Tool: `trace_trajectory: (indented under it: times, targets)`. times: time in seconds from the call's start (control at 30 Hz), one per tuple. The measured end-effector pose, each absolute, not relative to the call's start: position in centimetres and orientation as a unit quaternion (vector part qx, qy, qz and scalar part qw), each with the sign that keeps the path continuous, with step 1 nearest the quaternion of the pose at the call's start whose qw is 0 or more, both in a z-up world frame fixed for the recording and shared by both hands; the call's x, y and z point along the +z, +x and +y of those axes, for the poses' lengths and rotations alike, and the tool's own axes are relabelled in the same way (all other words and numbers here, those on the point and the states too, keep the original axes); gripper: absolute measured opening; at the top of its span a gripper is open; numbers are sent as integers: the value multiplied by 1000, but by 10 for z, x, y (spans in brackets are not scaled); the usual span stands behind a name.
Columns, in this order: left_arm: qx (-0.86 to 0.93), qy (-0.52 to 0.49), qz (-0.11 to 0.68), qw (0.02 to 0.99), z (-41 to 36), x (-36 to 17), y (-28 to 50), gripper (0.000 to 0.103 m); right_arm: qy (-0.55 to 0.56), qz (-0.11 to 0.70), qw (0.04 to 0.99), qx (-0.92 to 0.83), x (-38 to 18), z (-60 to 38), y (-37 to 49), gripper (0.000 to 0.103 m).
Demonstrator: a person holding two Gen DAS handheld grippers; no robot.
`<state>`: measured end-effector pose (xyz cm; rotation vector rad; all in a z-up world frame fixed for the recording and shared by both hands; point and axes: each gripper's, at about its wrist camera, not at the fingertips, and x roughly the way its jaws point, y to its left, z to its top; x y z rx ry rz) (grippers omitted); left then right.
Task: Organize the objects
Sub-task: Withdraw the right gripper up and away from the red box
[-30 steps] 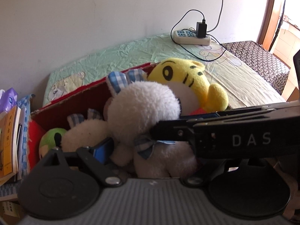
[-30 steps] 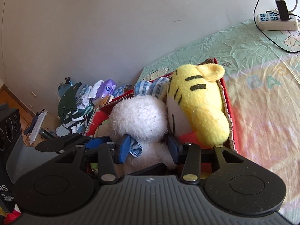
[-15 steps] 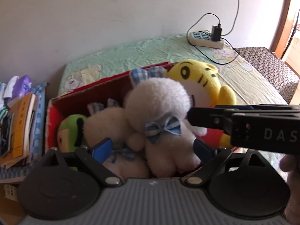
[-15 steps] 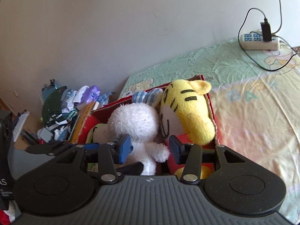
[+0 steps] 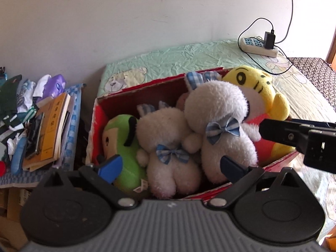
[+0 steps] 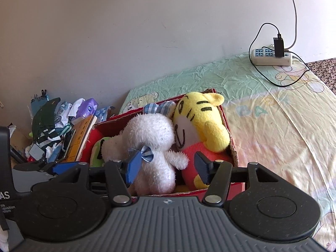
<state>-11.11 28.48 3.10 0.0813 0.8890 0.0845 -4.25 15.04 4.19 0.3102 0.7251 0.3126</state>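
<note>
Both the left gripper [image 5: 171,168] and right gripper [image 6: 167,168] have just spread and drawn back, holding nothing. The white bunny [image 5: 222,124] stays in the red box [image 5: 147,86] beside the tiger [image 6: 201,113], apparently settled, so that placement looks finished.

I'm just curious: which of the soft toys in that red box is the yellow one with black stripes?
The yellow tiger, at the box's right end; the white bunnies and the green toy lie left of it.
</note>
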Motion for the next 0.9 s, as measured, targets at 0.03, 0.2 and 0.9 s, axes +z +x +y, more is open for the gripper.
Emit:
trace_trajectory:
  times: [0.03, 0.2, 0.9]
  targets:
    - [43, 36, 431, 901, 286, 31, -111, 100, 151, 352, 911, 153, 41, 152, -43, 59]
    - [66, 36, 435, 897, 290, 26, -111, 100, 155, 351, 912, 144, 35, 155, -42, 61]
    - [77, 23, 456, 886, 296, 16, -113, 100, 149, 365, 910, 128, 26, 164, -49, 65]
